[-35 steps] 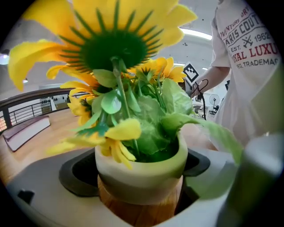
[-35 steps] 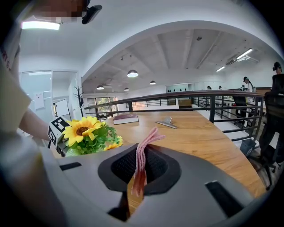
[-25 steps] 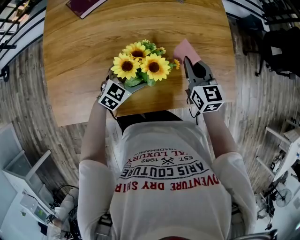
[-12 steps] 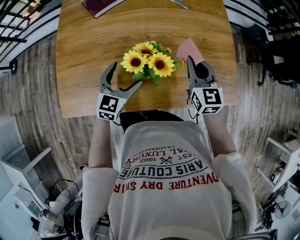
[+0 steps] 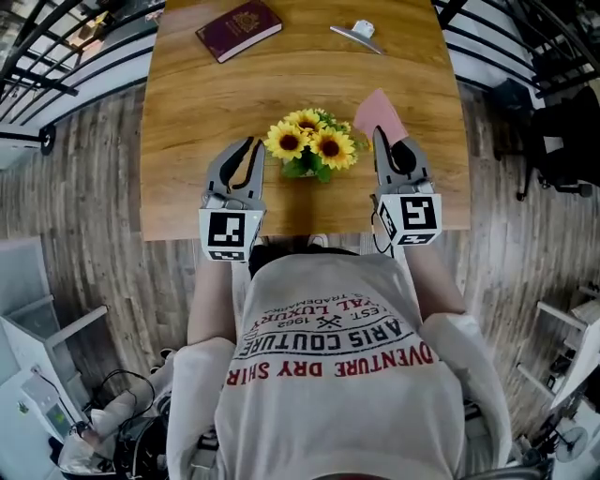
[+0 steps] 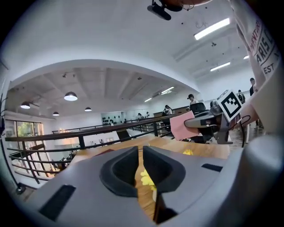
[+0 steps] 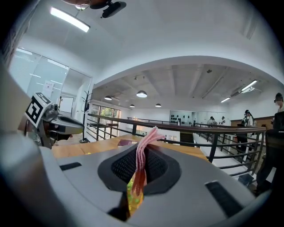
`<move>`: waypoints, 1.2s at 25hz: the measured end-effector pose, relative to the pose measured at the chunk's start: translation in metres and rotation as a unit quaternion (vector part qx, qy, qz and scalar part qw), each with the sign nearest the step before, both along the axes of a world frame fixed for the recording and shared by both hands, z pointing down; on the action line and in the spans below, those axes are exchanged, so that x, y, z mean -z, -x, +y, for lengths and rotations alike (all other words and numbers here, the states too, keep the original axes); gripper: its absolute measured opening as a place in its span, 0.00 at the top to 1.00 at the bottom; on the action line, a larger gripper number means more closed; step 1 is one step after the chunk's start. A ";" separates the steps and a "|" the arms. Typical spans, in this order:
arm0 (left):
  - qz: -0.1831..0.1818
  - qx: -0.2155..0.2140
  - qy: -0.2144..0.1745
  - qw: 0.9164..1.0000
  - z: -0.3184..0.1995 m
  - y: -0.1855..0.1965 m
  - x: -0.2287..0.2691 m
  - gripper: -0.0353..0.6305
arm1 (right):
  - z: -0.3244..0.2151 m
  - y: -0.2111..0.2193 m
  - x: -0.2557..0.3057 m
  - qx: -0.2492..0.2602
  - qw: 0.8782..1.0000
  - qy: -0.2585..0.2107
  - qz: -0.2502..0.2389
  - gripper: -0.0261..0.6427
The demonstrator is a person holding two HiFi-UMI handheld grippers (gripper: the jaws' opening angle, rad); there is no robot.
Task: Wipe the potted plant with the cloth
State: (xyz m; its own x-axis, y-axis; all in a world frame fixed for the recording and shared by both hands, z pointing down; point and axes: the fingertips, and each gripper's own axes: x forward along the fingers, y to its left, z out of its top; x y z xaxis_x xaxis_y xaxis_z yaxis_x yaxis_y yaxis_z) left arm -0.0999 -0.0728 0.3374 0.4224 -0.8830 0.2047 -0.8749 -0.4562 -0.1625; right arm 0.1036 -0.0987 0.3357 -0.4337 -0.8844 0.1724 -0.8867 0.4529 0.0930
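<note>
The potted plant, a small pot of yellow sunflowers with green leaves (image 5: pixel 314 150), is what both of your tools frame. Nearest to you, both are held off the wooden counter (image 5: pixel 187 131), one on either side of the flowers and clear of them. That reads as a pose between strokes rather than a wipe in progress.

Your left gripper (image 5: pixel 251 142) has its jaws closing on nothing, with only a thin slit left between them. Through that slit its own view shows yellow petals below and ahead. It seems to be free, perhaps to steady the pot.

Your right gripper (image 5: pixel 380 133) has its jaws pinched on the folded pink cloth (image 5: pixel 380 111), which sticks out past the tips like a flap, ready to be brushed over petals or leaves.

The plant lies between the two grippers, just beside each and touching neither, and the cloth is just right of the blooms. Farther back on the counter lie a maroon booklet (image 5: pixel 239 28) and a small metal object (image 5: pixel 356 34), well away from the work.
</note>
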 end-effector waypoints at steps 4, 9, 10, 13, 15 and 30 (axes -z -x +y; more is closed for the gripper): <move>-0.009 -0.001 -0.015 1.000 0.002 0.002 0.019 0.92 | 0.003 0.012 0.017 0.014 1.000 -0.023 -0.002 0.91; 0.010 0.002 -0.002 1.000 0.006 0.007 0.024 0.92 | 0.013 0.026 0.021 0.032 0.999 -0.032 0.005 0.91; 0.013 0.001 -0.001 1.000 0.006 0.007 0.025 0.92 | 0.014 0.028 0.021 0.036 0.999 -0.035 0.008 0.91; 0.026 -0.001 0.003 1.000 0.005 0.007 0.029 0.92 | 0.017 0.032 0.024 0.048 0.998 -0.038 0.005 0.91; 0.030 -0.001 0.003 1.000 0.004 0.006 0.031 0.92 | 0.018 0.035 0.026 0.057 0.998 -0.040 0.002 0.91; 0.039 -0.005 0.005 0.999 0.004 0.001 0.035 0.92 | 0.020 0.032 0.021 0.065 0.997 -0.033 -0.003 0.91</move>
